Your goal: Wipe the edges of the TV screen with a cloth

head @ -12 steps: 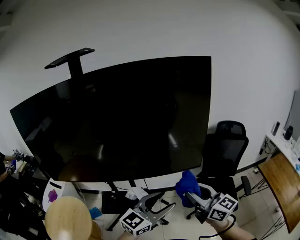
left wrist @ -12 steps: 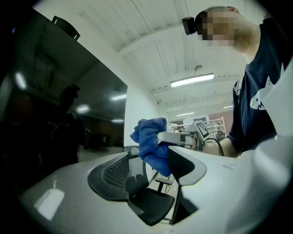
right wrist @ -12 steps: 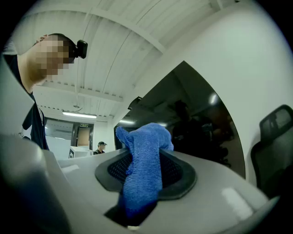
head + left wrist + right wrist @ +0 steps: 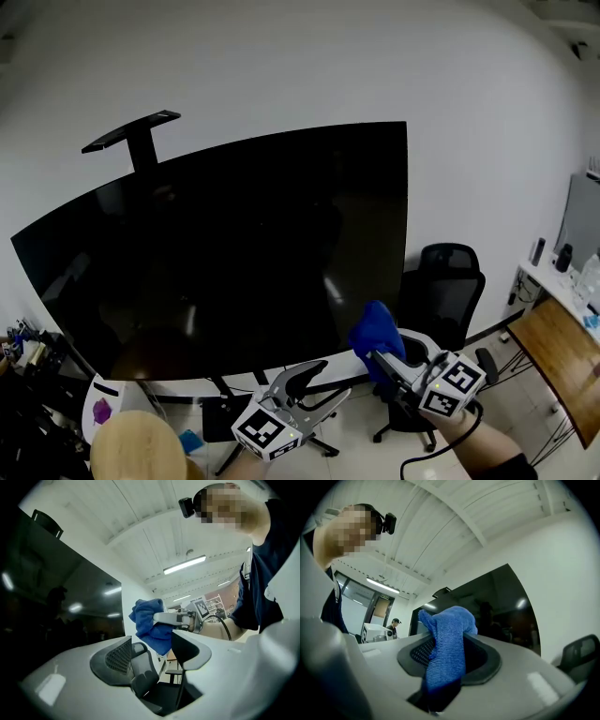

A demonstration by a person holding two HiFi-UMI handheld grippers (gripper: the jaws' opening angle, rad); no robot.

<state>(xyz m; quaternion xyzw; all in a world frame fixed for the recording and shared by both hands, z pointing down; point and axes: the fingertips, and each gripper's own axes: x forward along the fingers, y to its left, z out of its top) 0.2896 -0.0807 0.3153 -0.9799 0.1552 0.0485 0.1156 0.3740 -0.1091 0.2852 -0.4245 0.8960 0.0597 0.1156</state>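
A large dark TV screen (image 4: 234, 253) fills the middle of the head view, standing on a stand against a white wall. My right gripper (image 4: 382, 358) is shut on a blue cloth (image 4: 375, 333), and holds it close to the screen's lower right corner. The same blue cloth (image 4: 447, 648) bunches between the jaws in the right gripper view, with the TV screen (image 4: 497, 606) behind it. Lower, below the screen's bottom edge, my left gripper (image 4: 323, 386) stands open with nothing between its fingers. In the left gripper view the blue cloth (image 4: 152, 625) hangs ahead, beside the TV screen (image 4: 51, 597).
A black office chair (image 4: 441, 300) stands right of the screen. A wooden desk (image 4: 562, 361) runs along the right edge. A round wooden stool top (image 4: 136, 448) sits at the lower left, with cluttered items (image 4: 23, 347) at the far left. A bracket (image 4: 131, 131) rises above the screen.
The right gripper has risen with the blue cloth, from below the screen's bottom edge to its lower right corner. The head view has shifted, and the left gripper has moved little.
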